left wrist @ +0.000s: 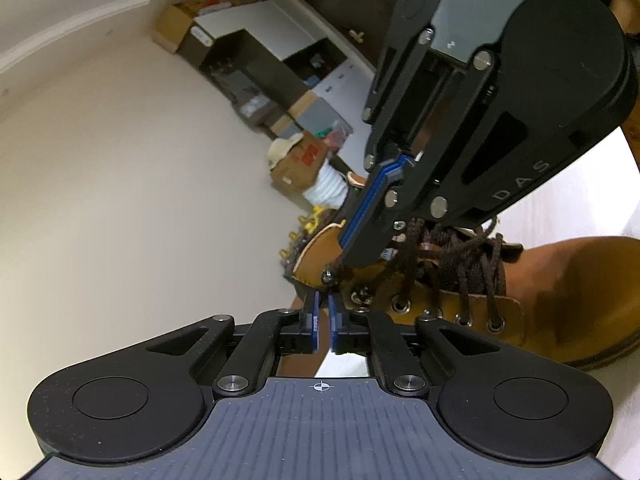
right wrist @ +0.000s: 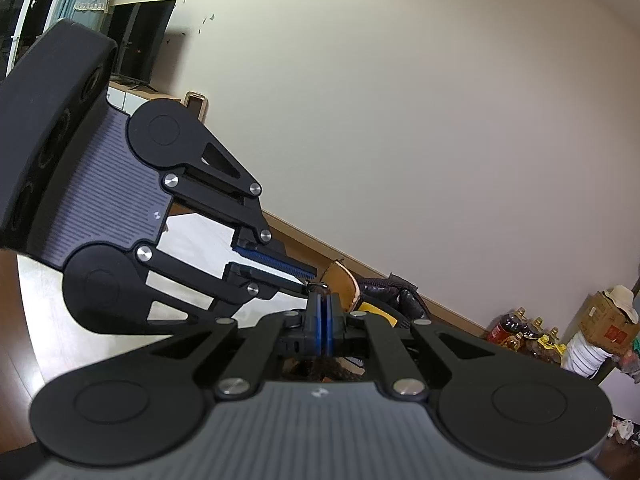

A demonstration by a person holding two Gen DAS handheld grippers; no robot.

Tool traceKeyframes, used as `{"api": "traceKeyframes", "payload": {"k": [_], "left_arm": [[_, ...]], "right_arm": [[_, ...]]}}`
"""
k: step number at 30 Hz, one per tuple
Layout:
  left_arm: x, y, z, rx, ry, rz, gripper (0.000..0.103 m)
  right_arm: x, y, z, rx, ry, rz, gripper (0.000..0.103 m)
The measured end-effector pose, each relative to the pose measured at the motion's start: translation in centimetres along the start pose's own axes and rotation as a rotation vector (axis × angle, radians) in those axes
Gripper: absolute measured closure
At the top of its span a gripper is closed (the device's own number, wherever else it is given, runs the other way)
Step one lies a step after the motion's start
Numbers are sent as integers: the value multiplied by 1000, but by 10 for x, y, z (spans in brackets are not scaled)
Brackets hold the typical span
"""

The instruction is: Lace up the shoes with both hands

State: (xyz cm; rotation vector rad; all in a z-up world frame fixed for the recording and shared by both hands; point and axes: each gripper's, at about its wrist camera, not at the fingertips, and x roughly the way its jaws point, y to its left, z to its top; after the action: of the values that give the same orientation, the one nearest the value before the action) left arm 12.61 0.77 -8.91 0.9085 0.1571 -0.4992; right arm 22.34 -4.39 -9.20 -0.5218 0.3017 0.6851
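Boot [left wrist: 552,300] — beside left gripper [left wrist: 323,300], laces [left wrist: 468,256] crossed

cream wall [right wrist: 420,120], wood floor [right wrist: 16,320], dark tv [right wrist: 140,40], cardboard boxes [left wrist: 296,168].

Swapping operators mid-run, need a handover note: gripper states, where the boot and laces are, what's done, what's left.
Left gripper: nearly closed with a slim gap, grip unclear.
Right gripper: shut.
Both sets of tips meet at the top edge of the tan boot.
Done: dark laces cross the lower eyelets.
Left: probably the top eyelets, then tying.
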Motion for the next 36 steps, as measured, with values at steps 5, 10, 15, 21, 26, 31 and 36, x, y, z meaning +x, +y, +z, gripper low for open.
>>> {"api": "traceKeyframes", "payload": {"k": [5,10,15,21,26,31,36], "left_arm": [[10,-2,-10,-32,96,32,101],[11,-3,-24,-99,131,38,101],[11,-3,-26,-128,151,48,101],[22,-8,-36,-112,277,46,101],[19,-11,-42,-118,299,25,101],[15,-22,-55,-98,331,4,101],[15,-25,-56,-108,338,-13,101]], "right_arm": [[-8,-2,-7,28,-13,10,98],[-28,-8,-27,55,-20,-36,94],[-27,-20,-46,96,33,-14,94],[-19,-12,-57,76,80,29,94],[-30,-7,-53,78,64,22,94],[-22,-13,-44,74,42,-2,94],[-18,-17,-30,47,9,-27,94]]}}
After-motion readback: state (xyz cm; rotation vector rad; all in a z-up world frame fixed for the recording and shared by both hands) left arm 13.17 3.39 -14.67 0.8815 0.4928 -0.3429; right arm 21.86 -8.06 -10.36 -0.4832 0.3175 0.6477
